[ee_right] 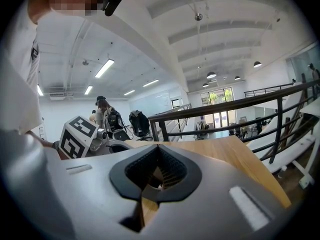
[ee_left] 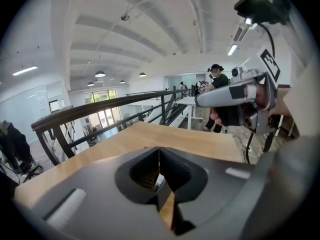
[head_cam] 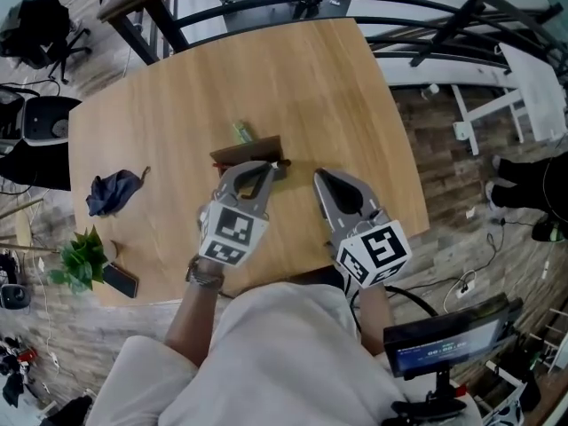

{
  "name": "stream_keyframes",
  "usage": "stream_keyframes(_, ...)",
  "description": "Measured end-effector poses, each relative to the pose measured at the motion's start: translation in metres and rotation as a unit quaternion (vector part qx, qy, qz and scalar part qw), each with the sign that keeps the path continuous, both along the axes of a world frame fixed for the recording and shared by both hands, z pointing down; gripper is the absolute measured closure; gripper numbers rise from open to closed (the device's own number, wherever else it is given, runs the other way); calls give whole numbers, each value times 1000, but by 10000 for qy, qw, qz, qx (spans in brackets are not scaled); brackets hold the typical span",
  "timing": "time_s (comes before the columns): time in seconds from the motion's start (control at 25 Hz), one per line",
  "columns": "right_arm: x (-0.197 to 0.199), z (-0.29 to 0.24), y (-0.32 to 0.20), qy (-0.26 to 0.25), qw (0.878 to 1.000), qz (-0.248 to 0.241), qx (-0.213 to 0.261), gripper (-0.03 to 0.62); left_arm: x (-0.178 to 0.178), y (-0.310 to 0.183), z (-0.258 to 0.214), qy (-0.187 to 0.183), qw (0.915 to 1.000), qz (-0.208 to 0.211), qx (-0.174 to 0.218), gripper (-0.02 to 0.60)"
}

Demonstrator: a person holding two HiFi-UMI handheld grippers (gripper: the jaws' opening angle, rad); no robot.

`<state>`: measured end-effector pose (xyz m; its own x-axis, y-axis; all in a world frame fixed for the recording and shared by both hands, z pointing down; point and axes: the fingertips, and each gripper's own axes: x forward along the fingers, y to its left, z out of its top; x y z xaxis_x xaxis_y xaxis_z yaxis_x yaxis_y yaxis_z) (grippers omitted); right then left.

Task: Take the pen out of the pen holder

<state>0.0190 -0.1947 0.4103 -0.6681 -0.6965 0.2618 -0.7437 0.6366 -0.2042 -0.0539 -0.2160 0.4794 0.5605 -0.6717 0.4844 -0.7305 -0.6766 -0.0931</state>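
The pen holder [head_cam: 251,150] was a dark brown boxy thing sitting around the middle of the wooden counter [head_cam: 293,78]. Its near side was tucked under the tip of the left gripper [head_cam: 269,169], so I couldn't see all of it. A thin green pen [head_cam: 241,132] poked out past its far edge, leaning toward the far left. Honestly couldn't tell from above if the holder stood upright or lay on its side.

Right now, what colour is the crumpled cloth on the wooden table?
The crumpled cloth is dark blue; head view shows it best.
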Motion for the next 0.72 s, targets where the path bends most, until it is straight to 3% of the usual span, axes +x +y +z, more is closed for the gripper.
stream_keyframes(0.36, -3, 17, -6, 37, 9996, -150, -247, 592, 7, -5, 26, -143, 9992, 117, -357, 578)
stream_keyframes(0.72, 4, 26, -13, 20, 9991, -167, -382, 592, 18, -7, 49, -376, 9965, 347, -667, 542)
